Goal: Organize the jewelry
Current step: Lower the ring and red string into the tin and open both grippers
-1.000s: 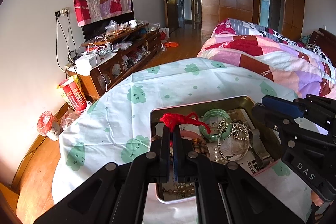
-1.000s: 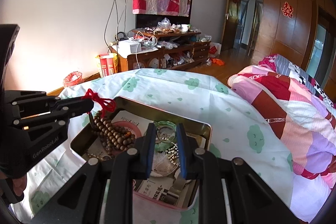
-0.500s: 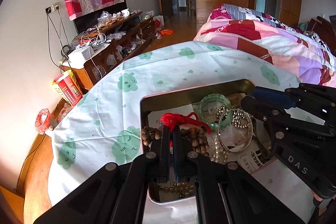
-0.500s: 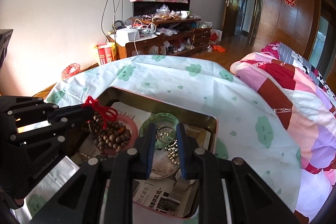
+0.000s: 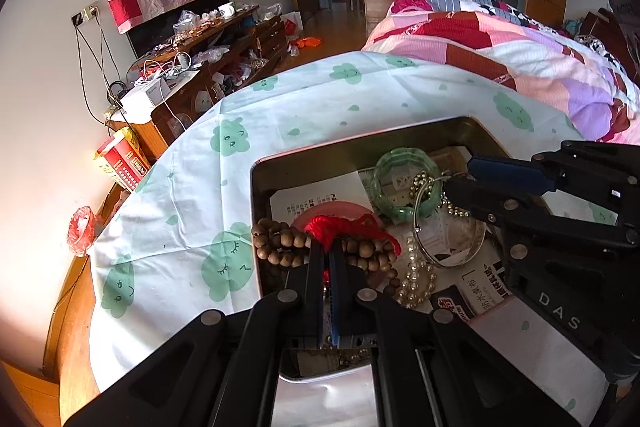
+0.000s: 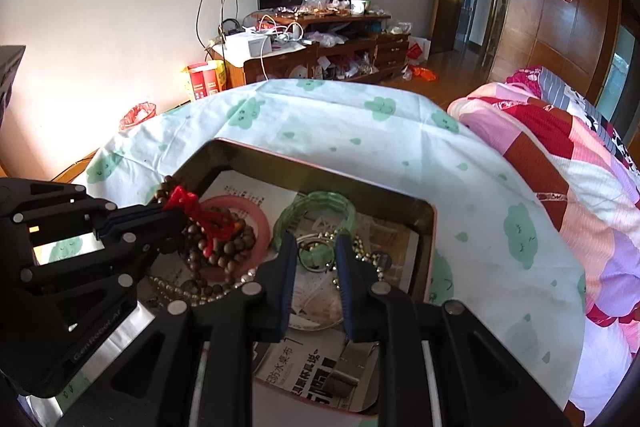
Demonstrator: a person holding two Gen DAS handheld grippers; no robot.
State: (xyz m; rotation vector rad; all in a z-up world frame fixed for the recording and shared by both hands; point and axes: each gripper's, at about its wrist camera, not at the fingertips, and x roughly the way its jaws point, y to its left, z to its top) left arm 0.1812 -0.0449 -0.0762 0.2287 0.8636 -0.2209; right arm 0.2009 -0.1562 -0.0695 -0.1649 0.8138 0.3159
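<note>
An open metal tin [image 5: 360,147] [image 6: 320,175] holds the jewelry. My left gripper [image 5: 326,247] [image 6: 176,215] is shut on the red cord [image 5: 344,227] [image 6: 192,207] of a wooden bead string [image 5: 280,247] [image 6: 232,251]. The beads rest on a pink bangle [image 5: 332,209] [image 6: 256,215]. Beside it lie a green bangle [image 5: 400,155] [image 6: 316,201], a silver bangle [image 5: 418,227] [image 6: 320,237] and a pearl string [image 5: 416,279]. My right gripper [image 6: 316,247] [image 5: 460,175] is slightly open, its tips at the silver bangle's far rim, gripping nothing.
The tin sits on a table under a white cloth with green cloud prints [image 5: 280,107]. A printed packet [image 6: 312,367] lies at the tin's near end. A bed with a patchwork quilt [image 5: 520,47] is to the right. A cluttered TV cabinet [image 6: 320,39] stands beyond.
Both grippers have sunk toward the tin. The wooden beads have settled lower onto the pink bangle. The right gripper's tips have come closer to the silver bangle.
</note>
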